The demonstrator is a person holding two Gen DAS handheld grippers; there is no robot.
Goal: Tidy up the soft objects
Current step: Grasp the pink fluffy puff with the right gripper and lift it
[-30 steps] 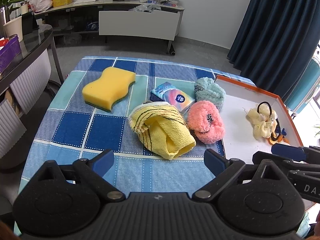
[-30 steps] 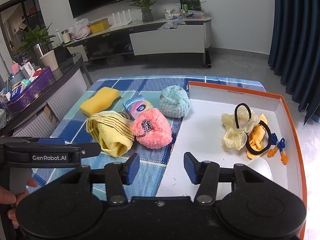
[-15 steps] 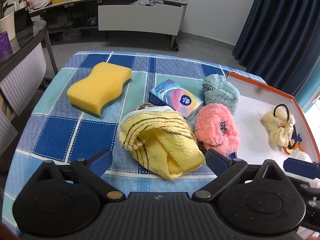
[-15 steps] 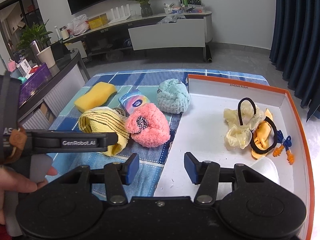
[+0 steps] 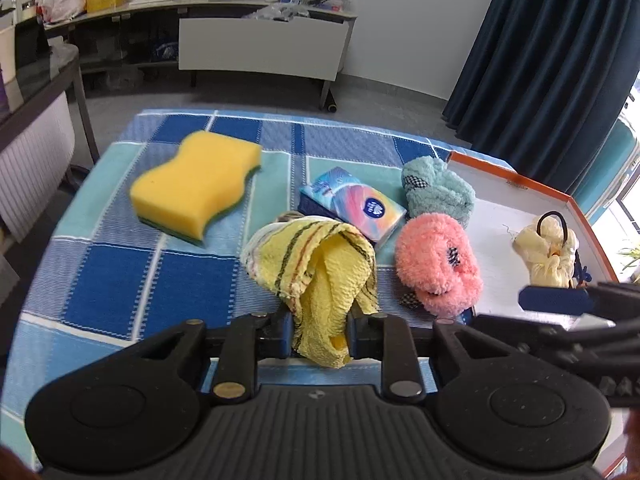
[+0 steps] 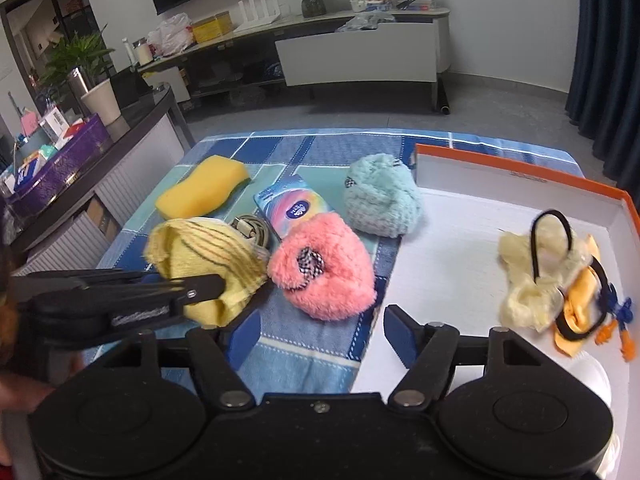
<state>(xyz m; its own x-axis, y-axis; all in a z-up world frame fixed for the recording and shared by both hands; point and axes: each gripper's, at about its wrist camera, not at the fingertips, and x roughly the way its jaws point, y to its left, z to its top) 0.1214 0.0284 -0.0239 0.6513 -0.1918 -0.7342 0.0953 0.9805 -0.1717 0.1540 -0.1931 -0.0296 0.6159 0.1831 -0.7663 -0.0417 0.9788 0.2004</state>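
My left gripper point(image 5: 319, 332) is shut on the near end of the yellow striped towel point(image 5: 316, 264), which lies bunched on the checked cloth; the towel also shows in the right wrist view point(image 6: 200, 252). My right gripper point(image 6: 320, 334) is open and empty, just before a pink fluffy scrunchie point(image 6: 324, 268). A teal fluffy scrunchie point(image 6: 382, 200) lies beside the white tray with an orange rim point(image 6: 520, 168). A yellow sponge point(image 5: 196, 188) and a tissue pack point(image 5: 354, 206) lie further back.
The tray holds a pale yellow scrunchie point(image 6: 532, 280), an orange one with black hair ties point(image 6: 580, 308) and blue-corded earplugs point(image 6: 620, 320). A coiled cable point(image 6: 250, 230) lies behind the towel. A dark side table point(image 6: 80, 148) stands at the left.
My left gripper moved forward and closed on the towel's near end. My right gripper moved slightly forward toward the pink scrunchie and stayed open.
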